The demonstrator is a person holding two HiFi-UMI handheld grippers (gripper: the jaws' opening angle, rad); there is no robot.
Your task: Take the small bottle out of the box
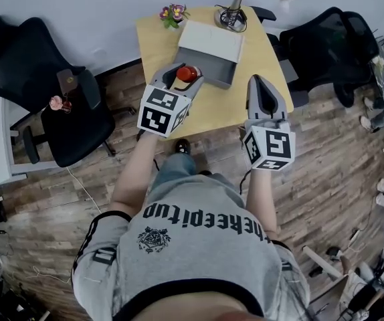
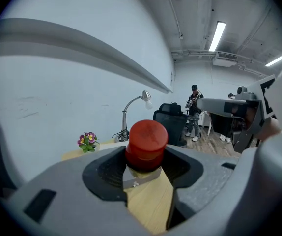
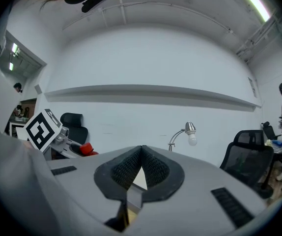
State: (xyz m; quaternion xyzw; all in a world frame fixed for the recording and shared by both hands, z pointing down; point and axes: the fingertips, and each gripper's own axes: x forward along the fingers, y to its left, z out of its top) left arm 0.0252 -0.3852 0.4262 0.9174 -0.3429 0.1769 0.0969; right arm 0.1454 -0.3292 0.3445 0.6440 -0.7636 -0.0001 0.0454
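Over the wooden table [image 1: 225,112], at about eleven o'clock from me, my left gripper [image 1: 189,79] [image 2: 146,165] is clamped on the small bottle [image 1: 186,73] [image 2: 146,139]. Both jaws press its sides low down, and its round red top stands upright above them. The bottle sits right at the seven-o'clock corner of the box [image 1: 219,77]; I cannot tell whether it is fully clear of the rim. The box itself lies at the table's twelve-o'clock end.

At one o'clock from me, my right gripper [image 1: 259,83] [image 3: 141,154] hangs over the table's three-o'clock side, off the box's four-o'clock corner and apart from it. Its jaws are pressed together with nothing between them. From the right gripper view, the other gripper's marker cube [image 3: 43,128] shows at nine o'clock.

Purple flowers [image 1: 173,13] [image 2: 87,141] stand at the table's eleven-o'clock corner. A desk lamp [image 1: 235,12] [image 2: 143,98] [image 3: 189,129] stands at one o'clock, just beyond the box. One black office chair [image 1: 65,112] is at the table's nine o'clock.
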